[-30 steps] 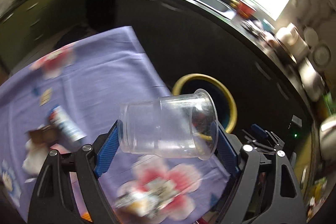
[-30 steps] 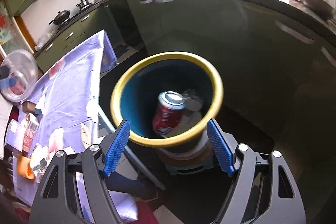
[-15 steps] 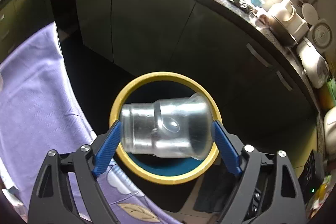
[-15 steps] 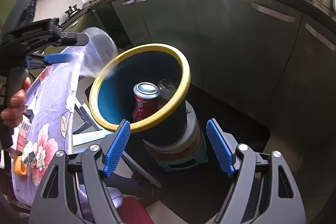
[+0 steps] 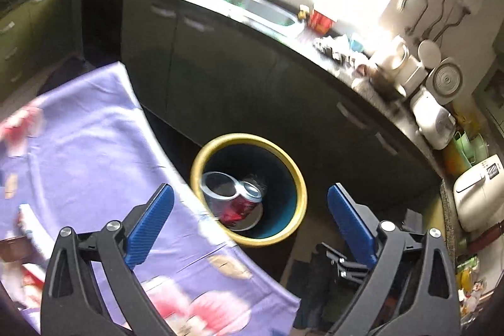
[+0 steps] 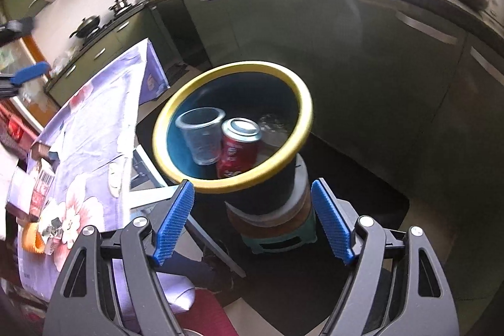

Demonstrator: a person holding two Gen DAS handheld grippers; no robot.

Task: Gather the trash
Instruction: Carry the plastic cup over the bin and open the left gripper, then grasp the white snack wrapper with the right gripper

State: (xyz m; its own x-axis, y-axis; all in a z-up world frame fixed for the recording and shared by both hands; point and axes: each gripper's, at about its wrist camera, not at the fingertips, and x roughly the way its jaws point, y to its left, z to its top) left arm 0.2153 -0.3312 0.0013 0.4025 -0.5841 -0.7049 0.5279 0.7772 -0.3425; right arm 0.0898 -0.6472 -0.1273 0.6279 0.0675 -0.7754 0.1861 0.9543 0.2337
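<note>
Clear plastic cup (image 6: 203, 134) inside yellow-rimmed bin (image 6: 302, 103), beside red can (image 6: 237, 151); left tongs (image 5: 249, 222) opening, empty; right tongs (image 6: 252, 219) wide, empty.

My left wrist camera looks steeply down from above the table edge, the bin (image 5: 249, 189) just past my fingers at 12 o'clock. My right one looks down from nearer, bin (image 6: 233, 128) also at 12 (tablecloth (image 6: 94, 128) at 9). Both share bin, tablecloth (image 5: 78, 147), counter.
</note>
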